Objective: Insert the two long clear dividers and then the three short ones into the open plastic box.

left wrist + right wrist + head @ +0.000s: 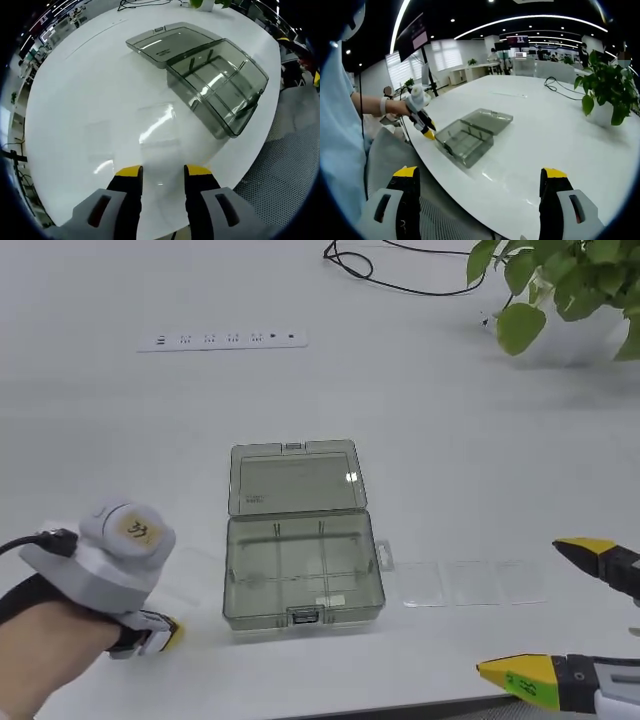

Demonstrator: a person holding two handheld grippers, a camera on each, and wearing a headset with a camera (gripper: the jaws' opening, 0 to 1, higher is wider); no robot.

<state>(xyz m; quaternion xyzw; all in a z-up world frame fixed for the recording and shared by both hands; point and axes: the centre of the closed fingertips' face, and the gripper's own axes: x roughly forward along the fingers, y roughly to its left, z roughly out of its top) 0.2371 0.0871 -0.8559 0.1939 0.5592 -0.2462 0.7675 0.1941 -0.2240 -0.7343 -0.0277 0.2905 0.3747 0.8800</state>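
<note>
- Two handheld grippers are poised over a white table (420, 440). A smoky, see-through plastic box (260, 616) sits about midway along the front edge. Its hinged lid (295, 480) lies flat, thrown back toward the far edge.
- The box faces open side up, its latch toward the front edge and its long axis parallel to that edge.
- The left gripper (164, 172), held in a hand (50, 640), is low over the table toward the front-left corner, just left of the box. Its yellow-tipped jaws stand partly apart with a plain gap, and nothing shows between them.
- Ahead of those jaws, two faint, clear, roughly square plastic pieces (157, 122) lie flat, between that gripper and the box's left wall. They are probably short dividers.
- The right gripper (540, 608) is near the front edge toward the right corner, its jaws spread wide and empty.
- A long clear plastic strip (472, 583) lies flat just right of the box, its long axis parallel to the front edge and one end pointing at the box's right wall. It is likely the long dividers; whether it is one piece or two cannot be told.
- Faint lines cross the inside of the box, and they could be slot ribs or seated dividers.
- Judging by the empty jaws, the task is at its first pick-up.
- The next move likely calls for the right gripper to come down over the strip, pinch one thin edge, stand the strip upright and line it up with the box's length.
</note>
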